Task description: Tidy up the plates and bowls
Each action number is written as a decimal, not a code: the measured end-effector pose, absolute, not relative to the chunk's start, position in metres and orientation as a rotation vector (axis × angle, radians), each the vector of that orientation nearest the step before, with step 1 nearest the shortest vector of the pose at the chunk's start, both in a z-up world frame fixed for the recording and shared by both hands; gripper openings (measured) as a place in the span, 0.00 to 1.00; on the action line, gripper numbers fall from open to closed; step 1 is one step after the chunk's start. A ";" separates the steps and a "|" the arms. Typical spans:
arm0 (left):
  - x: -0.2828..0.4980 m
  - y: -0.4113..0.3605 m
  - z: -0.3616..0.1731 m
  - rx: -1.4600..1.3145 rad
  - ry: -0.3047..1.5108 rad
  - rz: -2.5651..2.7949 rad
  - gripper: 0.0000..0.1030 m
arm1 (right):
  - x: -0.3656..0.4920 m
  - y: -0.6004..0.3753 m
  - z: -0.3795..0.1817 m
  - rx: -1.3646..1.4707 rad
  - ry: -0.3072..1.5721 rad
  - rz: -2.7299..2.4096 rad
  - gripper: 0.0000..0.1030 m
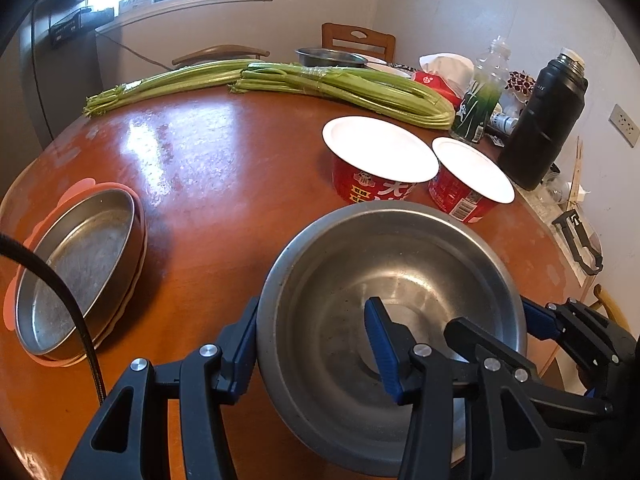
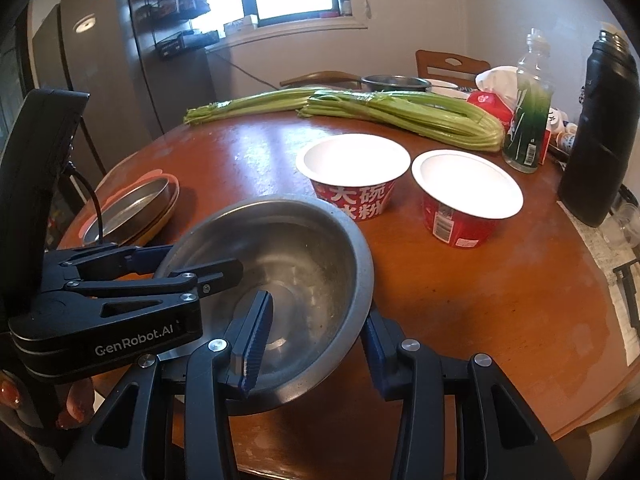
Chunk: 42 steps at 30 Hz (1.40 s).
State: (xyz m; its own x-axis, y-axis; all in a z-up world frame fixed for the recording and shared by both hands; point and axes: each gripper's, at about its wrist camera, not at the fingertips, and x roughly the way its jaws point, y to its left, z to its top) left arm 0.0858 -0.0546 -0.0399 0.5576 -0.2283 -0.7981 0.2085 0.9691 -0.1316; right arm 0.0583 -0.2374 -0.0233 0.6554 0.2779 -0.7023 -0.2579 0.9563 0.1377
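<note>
Bowl: round steel bowl (image 1: 392, 320) is gripped at opposite rims.
Left gripper (image 1: 316, 344): clamped on its rim.
Right gripper (image 2: 316, 344): clamped on its rim.

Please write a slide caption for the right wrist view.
Both grippers clamp opposite rims of a steel bowl beside two red paper bowls on a round wooden table.

The bowl (image 1: 392, 320) sits nearest on the table (image 1: 224, 184), two cups (image 1: 378, 160) side by side behind it. A pan (image 1: 76, 272) lies far left. Celery (image 1: 344, 88) stretches across behind the cups, a flask (image 1: 544, 120) to their right.
</note>
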 end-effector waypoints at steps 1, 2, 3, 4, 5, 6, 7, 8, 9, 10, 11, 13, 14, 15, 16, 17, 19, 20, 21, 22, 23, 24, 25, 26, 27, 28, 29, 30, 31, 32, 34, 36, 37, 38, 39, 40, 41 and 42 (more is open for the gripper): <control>0.086 -0.055 -0.040 -0.021 0.946 -0.256 0.49 | 0.059 -0.238 -0.025 0.028 0.806 0.302 0.44; 0.086 -0.055 -0.040 -0.020 0.946 -0.257 0.49 | 0.060 -0.238 -0.025 0.030 0.808 0.304 0.44; 0.086 -0.055 -0.041 -0.019 0.947 -0.258 0.49 | 0.060 -0.238 -0.026 0.032 0.811 0.302 0.44; 0.086 -0.055 -0.041 -0.021 0.950 -0.258 0.49 | 0.061 -0.238 -0.026 0.033 0.813 0.302 0.44; 0.087 -0.056 -0.042 -0.022 0.951 -0.259 0.49 | 0.062 -0.239 -0.027 0.034 0.813 0.301 0.44; 0.087 -0.056 -0.042 -0.022 0.952 -0.260 0.49 | 0.062 -0.239 -0.027 0.035 0.814 0.301 0.44; 0.087 -0.057 -0.043 -0.021 0.953 -0.260 0.49 | 0.063 -0.240 -0.028 0.040 0.819 0.300 0.44; 0.087 -0.057 -0.044 -0.018 0.955 -0.260 0.49 | 0.063 -0.241 -0.029 0.043 0.821 0.301 0.44; 0.087 -0.058 -0.044 -0.017 0.956 -0.261 0.49 | 0.064 -0.241 -0.030 0.044 0.823 0.301 0.44; 0.088 -0.059 -0.044 -0.016 0.958 -0.262 0.49 | 0.065 -0.242 -0.031 0.050 0.829 0.301 0.44; 0.088 -0.059 -0.045 -0.013 0.958 -0.261 0.49 | 0.065 -0.244 -0.032 0.055 0.832 0.303 0.44; 0.088 -0.060 -0.045 -0.011 0.957 -0.261 0.49 | 0.065 -0.245 -0.034 0.063 0.838 0.307 0.45; 0.088 -0.061 -0.045 -0.010 0.957 -0.260 0.49 | 0.066 -0.245 -0.035 0.067 0.842 0.309 0.45; 0.088 -0.061 -0.045 -0.009 0.956 -0.259 0.49 | 0.066 -0.246 -0.036 0.069 0.843 0.311 0.45; 0.088 -0.061 -0.045 -0.006 0.954 -0.257 0.49 | 0.067 -0.246 -0.036 0.072 0.846 0.313 0.45; 0.088 -0.061 -0.045 -0.005 0.954 -0.256 0.49 | 0.067 -0.247 -0.037 0.075 0.847 0.315 0.45; 0.089 -0.062 -0.044 -0.002 0.952 -0.253 0.49 | 0.068 -0.248 -0.038 0.080 0.849 0.319 0.45; 0.089 -0.063 -0.044 -0.002 0.951 -0.254 0.49 | 0.069 -0.249 -0.038 0.086 0.854 0.322 0.45; 0.089 -0.063 -0.044 -0.001 0.950 -0.256 0.49 | 0.069 -0.250 -0.038 0.093 0.858 0.326 0.45; 0.089 -0.064 -0.044 0.000 0.949 -0.256 0.49 | 0.069 -0.252 -0.039 0.100 0.860 0.329 0.46; 0.089 -0.064 -0.045 0.001 0.949 -0.256 0.49 | 0.069 -0.252 -0.039 0.102 0.860 0.331 0.46; 0.090 -0.065 -0.045 0.002 0.948 -0.258 0.49 | 0.069 -0.253 -0.040 0.105 0.860 0.331 0.46; 0.090 -0.065 -0.045 0.003 0.950 -0.258 0.49 | 0.069 -0.254 -0.040 0.110 0.860 0.333 0.46; 0.090 -0.066 -0.045 0.003 0.951 -0.256 0.49 | 0.069 -0.255 -0.039 0.117 0.859 0.338 0.47; 0.091 -0.066 -0.046 0.004 0.953 -0.256 0.49 | 0.069 -0.255 -0.039 0.118 0.857 0.339 0.47; 0.091 -0.067 -0.046 0.002 0.956 -0.258 0.49 | 0.068 -0.256 -0.038 0.115 0.853 0.337 0.47; 0.091 -0.068 -0.046 0.000 0.956 -0.260 0.49 | 0.068 -0.257 -0.038 0.113 0.852 0.336 0.47; 0.091 -0.069 -0.046 0.000 0.957 -0.267 0.49 | 0.069 -0.258 -0.038 0.114 0.852 0.337 0.47; 0.091 -0.069 -0.046 -0.002 0.959 -0.273 0.49 | 0.069 -0.259 -0.038 0.120 0.851 0.335 0.47; 0.091 -0.069 -0.046 -0.004 0.961 -0.280 0.49 | 0.069 -0.262 -0.037 0.132 0.848 0.333 0.47; 0.092 -0.070 -0.047 0.000 0.962 -0.285 0.49 | 0.068 -0.264 -0.035 0.144 0.839 0.330 0.47; 0.093 -0.069 -0.047 -0.001 0.961 -0.279 0.49 | 0.067 -0.266 -0.031 0.135 0.823 0.322 0.48; 0.093 -0.068 -0.046 -0.007 0.960 -0.277 0.49 | 0.066 -0.267 -0.030 0.132 0.818 0.319 0.49; 0.094 -0.067 -0.045 -0.011 0.957 -0.274 0.49 | 0.066 -0.268 -0.029 0.135 0.815 0.323 0.49; 0.094 -0.066 -0.044 -0.015 0.954 -0.272 0.49 | 0.067 -0.268 -0.028 0.136 0.816 0.325 0.49; 0.094 -0.065 -0.044 -0.016 0.951 -0.271 0.49 | 0.067 -0.269 -0.028 0.138 0.815 0.324 0.50; 0.094 -0.064 -0.043 -0.016 0.948 -0.269 0.49 | 0.066 -0.269 -0.028 0.138 0.813 0.324 0.50; 0.094 -0.063 -0.042 -0.017 0.946 -0.266 0.49 | 0.066 -0.269 -0.028 0.137 0.812 0.324 0.50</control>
